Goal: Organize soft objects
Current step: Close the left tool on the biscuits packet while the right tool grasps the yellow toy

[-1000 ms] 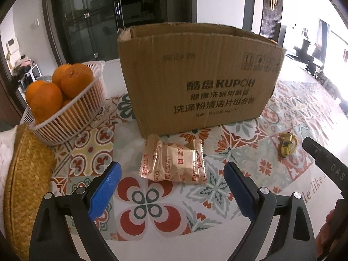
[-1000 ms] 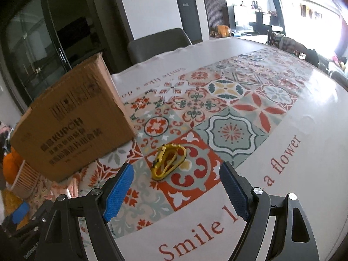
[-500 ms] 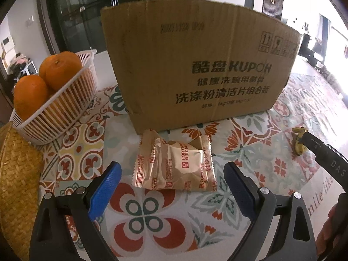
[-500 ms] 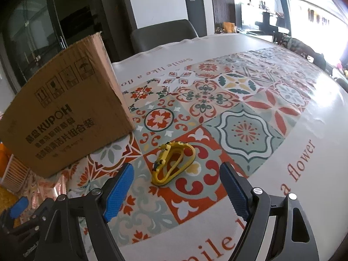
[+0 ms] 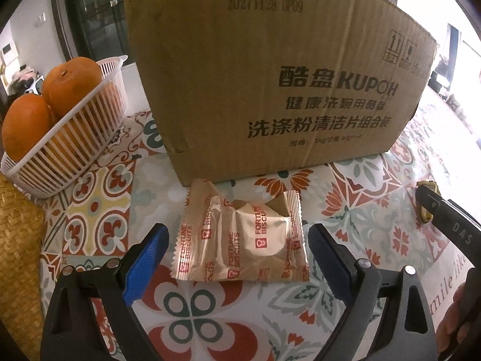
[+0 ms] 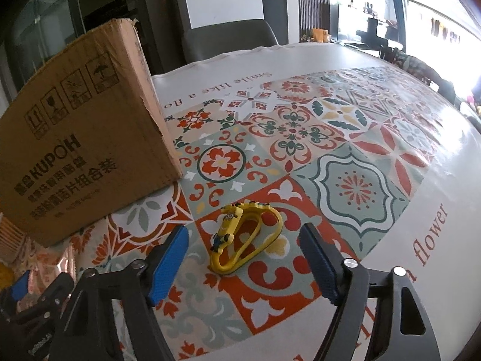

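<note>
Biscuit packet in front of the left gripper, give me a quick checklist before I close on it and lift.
1. Left gripper open wide enough: ok, the jaws stand apart on either side of the biscuit packet.
2. Packet lined up between the fingers: ok, roughly centred.
3. Packet free of the cardboard box: cannot tell, its far edge lies at the box's foot.
4. Basket of oranges out of the way: ok, off to the left.
5. Right gripper clear: ok, open over the yellow band, holding nothing.
6. Box open on top: cannot tell.

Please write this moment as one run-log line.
left gripper: open, fortune biscuit packet between fingers | right gripper: open, at yellow Minion band | cardboard box: behind
</note>
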A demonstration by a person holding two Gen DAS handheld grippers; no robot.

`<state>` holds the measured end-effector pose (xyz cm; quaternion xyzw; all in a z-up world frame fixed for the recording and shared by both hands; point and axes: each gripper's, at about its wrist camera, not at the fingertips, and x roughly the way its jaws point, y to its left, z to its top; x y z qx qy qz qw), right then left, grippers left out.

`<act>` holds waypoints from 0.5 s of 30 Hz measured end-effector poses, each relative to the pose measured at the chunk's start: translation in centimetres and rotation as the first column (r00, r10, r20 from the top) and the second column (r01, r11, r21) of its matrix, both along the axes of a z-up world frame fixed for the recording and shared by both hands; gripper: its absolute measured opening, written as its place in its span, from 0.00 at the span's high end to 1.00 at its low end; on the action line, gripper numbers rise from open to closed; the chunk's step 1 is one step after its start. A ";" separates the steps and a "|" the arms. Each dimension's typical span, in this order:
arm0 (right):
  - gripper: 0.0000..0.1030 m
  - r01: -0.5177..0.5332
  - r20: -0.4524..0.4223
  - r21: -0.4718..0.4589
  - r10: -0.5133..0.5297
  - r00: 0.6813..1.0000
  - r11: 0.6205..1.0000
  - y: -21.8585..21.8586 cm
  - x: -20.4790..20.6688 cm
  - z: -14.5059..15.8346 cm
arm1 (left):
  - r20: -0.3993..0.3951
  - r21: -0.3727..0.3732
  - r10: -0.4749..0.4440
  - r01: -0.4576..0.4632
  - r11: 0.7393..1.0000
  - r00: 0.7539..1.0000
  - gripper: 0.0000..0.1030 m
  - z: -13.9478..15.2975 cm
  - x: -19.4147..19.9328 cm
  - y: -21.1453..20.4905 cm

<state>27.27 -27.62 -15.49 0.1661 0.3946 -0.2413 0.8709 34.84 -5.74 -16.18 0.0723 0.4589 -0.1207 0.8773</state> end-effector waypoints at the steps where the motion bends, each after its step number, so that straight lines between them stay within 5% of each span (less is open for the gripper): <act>1: 0.34 0.000 -0.007 0.005 0.000 1.000 1.000 -0.1 0.2 -0.2 | -0.001 0.000 -0.001 0.001 1.000 1.000 0.11 -0.1 0.1 -0.1; 7: 0.49 0.000 -0.019 0.006 0.000 1.000 1.000 -0.5 0.4 -0.7 | -0.018 -0.011 -0.007 0.006 1.000 1.000 0.21 -0.6 0.5 -0.5; 15: 0.54 -0.017 0.004 0.019 0.017 1.000 1.000 -0.7 -0.1 -0.5 | -0.023 -0.040 -0.020 0.019 0.999 1.000 0.43 -0.9 0.0 -1.0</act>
